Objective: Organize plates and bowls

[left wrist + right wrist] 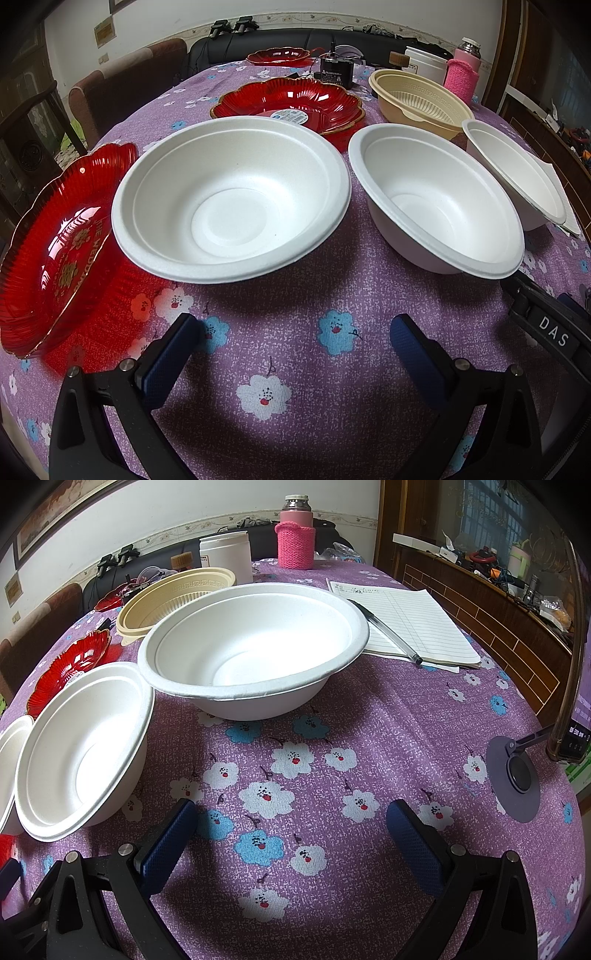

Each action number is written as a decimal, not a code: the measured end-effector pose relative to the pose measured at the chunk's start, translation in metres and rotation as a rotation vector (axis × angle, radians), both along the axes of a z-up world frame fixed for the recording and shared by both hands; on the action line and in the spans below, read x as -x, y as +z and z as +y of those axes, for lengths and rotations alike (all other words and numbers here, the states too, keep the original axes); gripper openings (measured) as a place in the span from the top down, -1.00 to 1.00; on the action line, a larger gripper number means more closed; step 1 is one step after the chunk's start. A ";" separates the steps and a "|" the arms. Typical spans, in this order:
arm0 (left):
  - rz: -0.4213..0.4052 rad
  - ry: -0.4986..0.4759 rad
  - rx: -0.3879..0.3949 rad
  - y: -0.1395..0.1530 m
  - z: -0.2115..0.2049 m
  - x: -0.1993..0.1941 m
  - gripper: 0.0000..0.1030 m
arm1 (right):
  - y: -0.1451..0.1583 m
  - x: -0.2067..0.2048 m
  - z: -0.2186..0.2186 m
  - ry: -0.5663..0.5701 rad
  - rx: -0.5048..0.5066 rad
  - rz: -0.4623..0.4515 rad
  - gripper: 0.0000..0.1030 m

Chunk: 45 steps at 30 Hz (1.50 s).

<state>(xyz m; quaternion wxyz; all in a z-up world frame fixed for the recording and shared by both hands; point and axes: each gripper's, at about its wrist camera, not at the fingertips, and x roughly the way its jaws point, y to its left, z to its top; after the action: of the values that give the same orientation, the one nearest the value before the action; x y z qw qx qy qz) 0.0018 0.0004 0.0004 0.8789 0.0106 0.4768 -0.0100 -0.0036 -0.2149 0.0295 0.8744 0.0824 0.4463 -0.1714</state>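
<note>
The left gripper (295, 343) and right gripper (291, 823) hover over the tablecloth (295, 295) near the table's front edge, both spread wide and empty. Three white bowls (231, 199) sit unstacked mid-table, red plates (59, 251) scattered leftward, likely awaiting stacking.

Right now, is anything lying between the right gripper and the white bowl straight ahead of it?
Nothing visible. The right gripper is open over bare tablecloth, and the white bowl sits directly ahead. The pen and notepad lie off to the bowl's right, beyond it.
</note>
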 end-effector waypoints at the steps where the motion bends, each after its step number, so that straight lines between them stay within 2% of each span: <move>1: 0.000 0.000 0.000 0.000 0.000 0.000 -1.00 | 0.000 0.000 0.000 0.000 0.000 0.000 -0.99; 24: 0.000 0.000 0.000 0.000 0.000 0.000 -1.00 | 0.000 0.000 0.000 0.000 0.000 0.000 -0.99; 29: -0.001 0.024 -0.002 0.000 0.000 0.001 -1.00 | -0.001 0.000 0.001 -0.005 -0.001 0.000 -0.99; 33: 0.008 0.002 0.001 -0.001 0.000 0.000 -1.00 | -0.001 0.000 -0.001 0.006 -0.013 0.013 -0.99; 36: 0.068 -0.021 0.039 0.003 0.003 0.002 -1.00 | 0.000 0.001 -0.002 0.021 -0.025 0.039 -0.99; 38: 0.090 -0.037 0.137 0.011 0.009 0.010 -1.00 | 0.001 0.005 -0.001 0.023 -0.024 0.047 -0.99; 41: 0.040 -0.081 0.213 0.034 0.008 0.028 -1.00 | 0.001 0.008 0.002 0.031 -0.022 0.051 -0.99; 45: -0.119 -0.156 0.212 0.076 0.009 0.066 -1.00 | 0.001 0.011 0.002 0.042 -0.021 0.047 -0.99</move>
<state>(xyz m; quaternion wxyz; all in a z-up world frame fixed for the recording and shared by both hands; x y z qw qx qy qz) -0.0638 0.0093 0.0760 0.8983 -0.0449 0.4179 -0.1282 -0.0149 -0.2129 0.0304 0.8663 0.0783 0.4700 -0.1500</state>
